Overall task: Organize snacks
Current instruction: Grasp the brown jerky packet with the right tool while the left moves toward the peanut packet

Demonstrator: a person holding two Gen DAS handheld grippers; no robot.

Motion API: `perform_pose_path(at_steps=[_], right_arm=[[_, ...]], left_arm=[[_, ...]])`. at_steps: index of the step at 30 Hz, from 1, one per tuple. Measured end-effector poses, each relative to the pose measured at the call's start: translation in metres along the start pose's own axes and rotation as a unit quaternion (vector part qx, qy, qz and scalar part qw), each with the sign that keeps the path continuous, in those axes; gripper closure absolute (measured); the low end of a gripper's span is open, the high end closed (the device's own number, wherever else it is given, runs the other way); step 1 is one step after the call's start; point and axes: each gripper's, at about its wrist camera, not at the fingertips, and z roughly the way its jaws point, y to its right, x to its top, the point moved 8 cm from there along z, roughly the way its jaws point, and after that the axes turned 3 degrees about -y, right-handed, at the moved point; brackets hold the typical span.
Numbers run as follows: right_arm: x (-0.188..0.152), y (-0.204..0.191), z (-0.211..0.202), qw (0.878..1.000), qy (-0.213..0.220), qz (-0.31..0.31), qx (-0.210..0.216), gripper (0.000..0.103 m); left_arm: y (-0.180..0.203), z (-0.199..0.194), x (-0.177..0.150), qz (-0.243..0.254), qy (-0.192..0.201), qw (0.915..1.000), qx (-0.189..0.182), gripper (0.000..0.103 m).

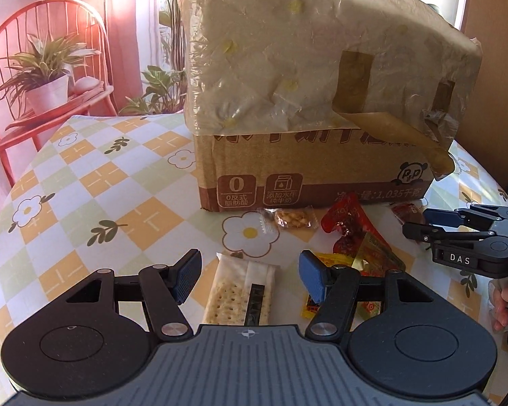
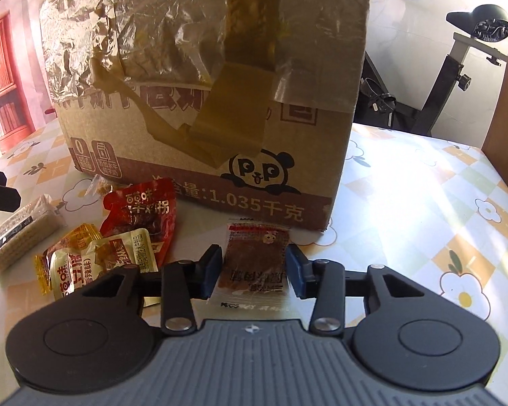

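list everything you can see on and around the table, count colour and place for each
cardboard box: one, brown, crinkled clear plastic and tan tape over its top, back of table
cracker pack: one, pale, between the left gripper's fingers
peanut packet: one, clear, at the box's foot
red snack pouch: one, red, front of box
gold snack packets: at least two, gold-yellow, overlapping below the red pouch
dried meat packet: one, clear with brown contents, between the right gripper's fingers
tablecloth: one, orange, green and white check with flowers
exercise bike: one, black, behind the table
left gripper: black, open
right gripper: black, pads beside the packet's edges
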Motion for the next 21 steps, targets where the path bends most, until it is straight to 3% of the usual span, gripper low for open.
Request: perform_pose_path(at_steps=[9,21], right_arm=[[-0.002,-0.001,-0.002,1.000,0.009,-0.004,0.001,0.060],[-0.003,-0.003,-0.004,1.000,0.012,-0.013,0.001,0.060]], left_arm=[[0.021,0.043,0.032,-0.020,0.012,0.9997,-0.006,0.037],[0.032,0.082,0.042,-0.052,-0.007,0.9982,0.030,0.037]])
